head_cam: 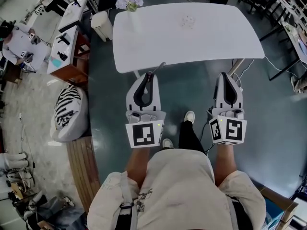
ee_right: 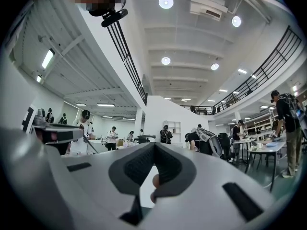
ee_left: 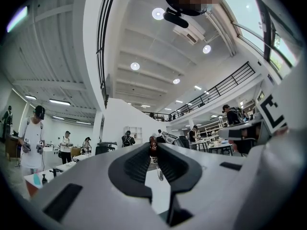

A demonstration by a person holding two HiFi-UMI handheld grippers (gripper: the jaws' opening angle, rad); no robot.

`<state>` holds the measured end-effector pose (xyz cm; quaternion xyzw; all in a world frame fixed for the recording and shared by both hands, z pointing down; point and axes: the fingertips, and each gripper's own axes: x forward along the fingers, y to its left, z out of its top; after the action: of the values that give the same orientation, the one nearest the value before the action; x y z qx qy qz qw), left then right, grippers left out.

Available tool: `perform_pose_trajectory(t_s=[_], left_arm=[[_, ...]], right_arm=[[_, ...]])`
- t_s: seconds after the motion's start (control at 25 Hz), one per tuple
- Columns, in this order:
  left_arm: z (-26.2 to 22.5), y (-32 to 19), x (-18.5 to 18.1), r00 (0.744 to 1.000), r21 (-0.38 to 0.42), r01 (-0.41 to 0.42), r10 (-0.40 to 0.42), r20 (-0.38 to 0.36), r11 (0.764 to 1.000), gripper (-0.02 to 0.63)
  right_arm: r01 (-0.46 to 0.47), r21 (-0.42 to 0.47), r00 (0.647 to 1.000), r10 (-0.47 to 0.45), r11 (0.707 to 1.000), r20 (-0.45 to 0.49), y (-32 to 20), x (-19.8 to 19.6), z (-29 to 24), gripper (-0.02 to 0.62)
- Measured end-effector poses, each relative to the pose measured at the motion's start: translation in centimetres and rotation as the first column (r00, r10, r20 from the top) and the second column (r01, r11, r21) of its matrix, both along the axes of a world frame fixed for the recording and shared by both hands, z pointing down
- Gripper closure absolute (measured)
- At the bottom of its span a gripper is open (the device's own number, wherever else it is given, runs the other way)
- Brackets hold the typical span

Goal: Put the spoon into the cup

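My left gripper hovers just short of the near edge of the white table. It is shut on a spoon, whose thin metal end sticks out past the tips toward the table edge. In the left gripper view the spoon shows as a dark brown piece pinched between the tips of the left gripper, with a metal part hanging below. A small clear cup stands far back on the table, right of centre. My right gripper is level, shut and holds nothing.
A vase of pale flowers stands on the table's far left corner. A white bin sits on the floor left of the table. A striped bag and a wooden bench are at my left. People stand at desks in the hall.
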<state>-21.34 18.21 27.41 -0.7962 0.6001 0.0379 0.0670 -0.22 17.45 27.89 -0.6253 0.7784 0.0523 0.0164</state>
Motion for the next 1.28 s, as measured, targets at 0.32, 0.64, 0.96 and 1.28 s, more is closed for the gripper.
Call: perform_pose_trajectory(t_s=[0.32,0.64,0.96,1.28], left_arm=[[-0.6,-6.7,2.8,1.000,-0.001,0.008,-0.007,0.029,1.000,0.565],[-2.0,-14.6,8.0,0.999,0.005,0.008,-0.009,0.046,1.000,0.565],[-1.7,-21.9,12.8,0.997,-0.006,0.025,-0.025,0.071,1.000,0.565],[-1.7,-27.5,18.2,0.995,0.000,0.043,-0.043,0.090,0.999,0.565]], right_arm=[[0.011,0.004,0.999,-0.012,1.000,0.030,-7.1,2.9,0.2,0.607],[0.021,-0.011,0.999,-0.020,1.000,0.045,-15.2,7.6,-0.5,0.607],[0.036,-0.022,0.997,-0.034,0.999,0.065,-22.9,12.5,0.2,0.607],[0.050,-0.020,0.995,-0.048,0.999,0.088,-28.8,17.9,0.8,0.607]])
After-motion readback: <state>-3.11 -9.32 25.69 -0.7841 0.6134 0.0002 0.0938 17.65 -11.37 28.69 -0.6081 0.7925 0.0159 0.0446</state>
